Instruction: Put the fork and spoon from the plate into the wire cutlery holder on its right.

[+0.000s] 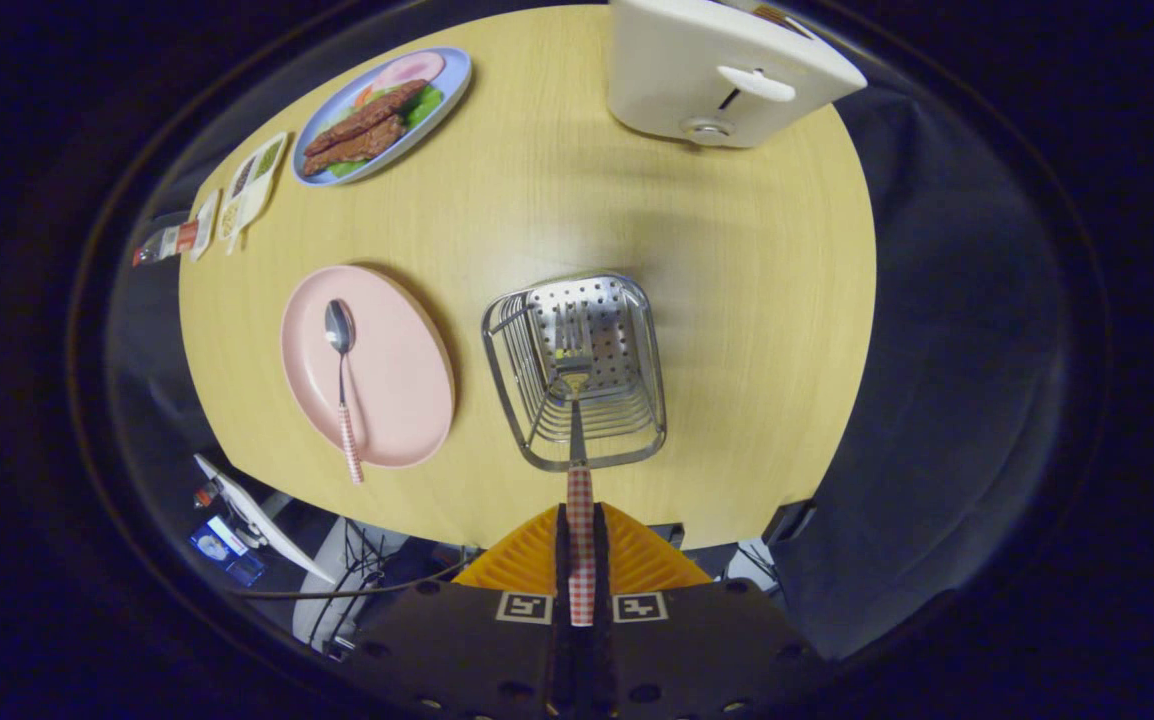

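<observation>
My gripper (580, 540) is shut on the red-checked handle of the fork (575, 400), both fingers pressing it. The fork points straight ahead, its tines down inside the wire cutlery holder (637, 420), over the holder's perforated bottom. The holder stands on the wooden table just beyond my fingers. Left of it lies the pink plate (397, 380), and on the plate rests the spoon (341, 380), bowl away from me, its checked handle overhanging the near rim.
A white toaster (717, 70) stands at the table's far side, right of centre. A blue plate of food (382, 115) and a small divided dish (252, 185) sit far left. The table's near edge (417, 520) runs just under the holder.
</observation>
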